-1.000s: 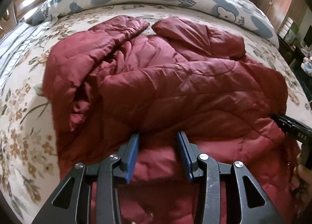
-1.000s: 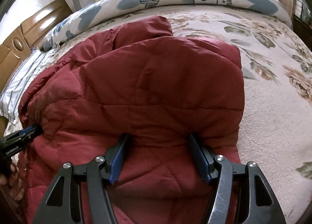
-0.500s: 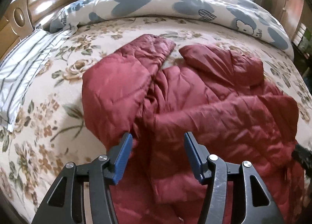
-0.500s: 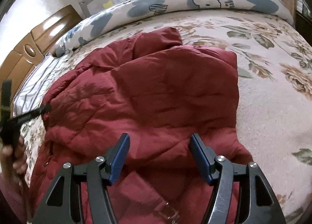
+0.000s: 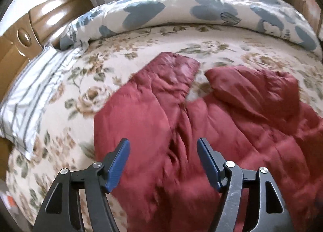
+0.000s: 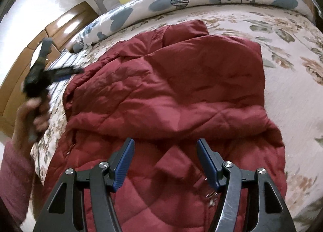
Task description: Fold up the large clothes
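Observation:
A dark red quilted jacket (image 5: 232,131) lies on the floral bedspread, its lower part folded up over the body, two sleeves pointing toward the far side. My left gripper (image 5: 163,155) is open and empty, raised above the jacket's left part. My right gripper (image 6: 164,156) is open and empty, above the near folded edge of the jacket (image 6: 181,90). The left gripper also shows in the right wrist view (image 6: 66,71), held in a hand at the jacket's left side, raised off the cloth.
A rolled white-and-blue duvet (image 5: 201,13) lies along the far side of the bed. A striped pillow (image 5: 34,90) sits at the left by the wooden headboard (image 5: 26,34). Floral bedspread (image 6: 292,82) lies bare to the right of the jacket.
Both grippers have let go of the jacket's edge and pulled back and up. The left gripper has swung left and lifted away. The folded part now rests on the jacket.

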The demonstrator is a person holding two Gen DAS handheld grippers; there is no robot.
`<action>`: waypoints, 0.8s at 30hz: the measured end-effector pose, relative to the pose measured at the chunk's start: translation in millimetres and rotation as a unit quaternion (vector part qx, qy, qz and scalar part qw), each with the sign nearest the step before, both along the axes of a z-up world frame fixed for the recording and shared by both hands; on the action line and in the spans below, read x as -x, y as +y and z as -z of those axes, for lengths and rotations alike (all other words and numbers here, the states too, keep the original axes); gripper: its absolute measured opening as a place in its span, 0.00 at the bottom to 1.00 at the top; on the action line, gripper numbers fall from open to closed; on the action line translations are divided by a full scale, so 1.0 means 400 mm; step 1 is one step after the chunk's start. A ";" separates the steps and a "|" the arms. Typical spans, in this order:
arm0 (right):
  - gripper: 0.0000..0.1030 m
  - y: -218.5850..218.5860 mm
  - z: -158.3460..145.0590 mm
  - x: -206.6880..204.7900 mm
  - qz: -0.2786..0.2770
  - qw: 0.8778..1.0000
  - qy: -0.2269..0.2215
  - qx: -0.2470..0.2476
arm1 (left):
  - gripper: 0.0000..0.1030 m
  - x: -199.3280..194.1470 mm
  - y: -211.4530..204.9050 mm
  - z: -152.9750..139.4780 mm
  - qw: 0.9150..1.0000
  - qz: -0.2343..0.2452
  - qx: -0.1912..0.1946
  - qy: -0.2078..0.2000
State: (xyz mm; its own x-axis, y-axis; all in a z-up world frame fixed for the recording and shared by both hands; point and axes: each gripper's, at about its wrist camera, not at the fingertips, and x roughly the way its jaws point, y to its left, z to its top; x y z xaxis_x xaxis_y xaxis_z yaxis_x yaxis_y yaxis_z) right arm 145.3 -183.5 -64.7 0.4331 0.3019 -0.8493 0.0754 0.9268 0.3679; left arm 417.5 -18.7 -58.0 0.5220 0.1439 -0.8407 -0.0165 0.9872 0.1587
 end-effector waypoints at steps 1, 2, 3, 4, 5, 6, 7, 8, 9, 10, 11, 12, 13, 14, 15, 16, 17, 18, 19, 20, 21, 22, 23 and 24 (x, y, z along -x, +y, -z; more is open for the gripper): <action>0.64 0.003 0.000 0.004 -0.001 1.000 0.000 -0.001 | 0.67 -0.029 -0.007 0.009 1.000 -0.002 -0.012 0.004; 0.64 0.006 -0.002 0.008 -0.001 1.000 0.000 -0.003 | 0.68 -0.068 -0.016 0.024 0.999 -0.006 -0.034 0.010; 0.64 0.008 -0.004 0.011 -0.001 1.000 -0.001 -0.006 | 0.68 -0.088 -0.026 0.043 0.999 -0.008 -0.048 0.016; 0.64 0.010 -0.006 0.014 0.000 1.000 -0.001 -0.010 | 0.68 -0.125 -0.033 0.067 0.997 -0.013 -0.066 0.027; 0.64 0.013 -0.009 0.017 0.000 1.000 -0.002 -0.014 | 0.68 -0.149 -0.038 0.089 0.996 -0.016 -0.074 0.035; 0.64 0.016 -0.013 0.020 -0.001 1.000 -0.005 -0.017 | 0.69 -0.179 -0.044 0.116 0.995 -0.018 -0.080 0.048; 0.64 0.018 -0.016 0.025 -0.001 1.000 -0.006 -0.019 | 0.69 -0.203 -0.051 0.137 0.994 -0.019 -0.088 0.061; 0.64 0.021 -0.021 0.029 -0.001 1.000 -0.008 -0.022 | 0.70 -0.227 -0.056 0.160 0.993 -0.022 -0.094 0.069; 0.64 0.023 -0.025 0.033 -0.001 1.000 -0.010 -0.026 | 0.70 -0.250 -0.061 0.184 0.992 -0.026 -0.101 0.077; 0.64 0.025 -0.027 0.037 -0.001 1.000 -0.011 -0.028 | 0.71 -0.269 -0.064 0.198 0.990 -0.029 -0.108 0.082; 0.64 0.026 -0.030 0.039 -0.001 0.999 -0.012 -0.031 | 0.70 -0.288 -0.067 0.220 0.989 -0.034 -0.116 0.086; 0.64 0.026 -0.034 0.043 0.000 0.999 -0.013 -0.033 | 0.70 -0.303 -0.065 0.229 0.988 -0.038 -0.119 0.087; 0.64 0.026 -0.036 0.046 0.000 0.999 -0.014 -0.033 | 0.65 -0.314 -0.063 0.235 0.988 -0.042 -0.115 0.089; 0.64 0.026 -0.039 0.048 0.001 0.999 -0.015 -0.032 | 0.52 -0.324 -0.056 0.243 0.989 -0.048 -0.106 0.094; 0.64 0.024 -0.042 0.050 0.002 0.999 -0.017 -0.031 | 0.42 -0.333 -0.046 0.251 0.989 -0.052 -0.091 0.101; 0.64 0.023 -0.044 0.053 0.003 0.999 -0.018 -0.031 | 0.24 -0.337 -0.037 0.255 0.990 -0.054 -0.078 0.106; 0.64 0.021 -0.046 0.056 0.004 0.999 -0.019 -0.032 | 0.15 -0.340 -0.027 0.260 0.990 -0.058 -0.067 0.109; 0.64 0.020 -0.049 0.059 0.006 0.999 -0.020 -0.032 | 0.13 -0.338 -0.023 0.257 0.991 -0.059 -0.062 0.107; 0.64 0.019 -0.052 0.060 0.006 0.999 -0.022 -0.031 | 0.08 -0.337 -0.015 0.252 0.992 -0.059 -0.056 0.101; 0.64 0.019 -0.057 0.062 0.007 0.999 -0.024 -0.030 | 0.07 -0.330 -0.008 0.240 0.993 -0.060 -0.045 0.091; 0.64 0.018 -0.061 0.063 0.007 0.999 -0.026 -0.031 | 0.06 -0.324 -0.001 0.230 0.994 -0.060 -0.037 0.084; 0.64 0.018 -0.065 0.065 0.008 0.999 -0.028 -0.031 | 0.06 -0.314 0.006 0.218 0.995 -0.059 -0.028 0.075; 0.64 0.020 -0.069 0.066 0.007 0.999 -0.031 -0.030 | 0.05 -0.303 0.012 0.203 0.996 -0.056 -0.022 0.064; 0.64 0.023 -0.074 0.069 0.006 0.999 -0.032 -0.030 | 0.05 -0.287 0.020 0.189 0.997 -0.054 -0.019 0.057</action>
State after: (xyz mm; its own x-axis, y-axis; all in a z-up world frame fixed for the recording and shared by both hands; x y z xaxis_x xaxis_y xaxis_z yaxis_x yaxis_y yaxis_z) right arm 117.8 -174.3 -35.0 0.4906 0.3457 -0.7999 0.0607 0.9022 0.4271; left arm 532.2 -10.6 -133.8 0.4029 0.2272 -0.8866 -0.1027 0.9738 0.2029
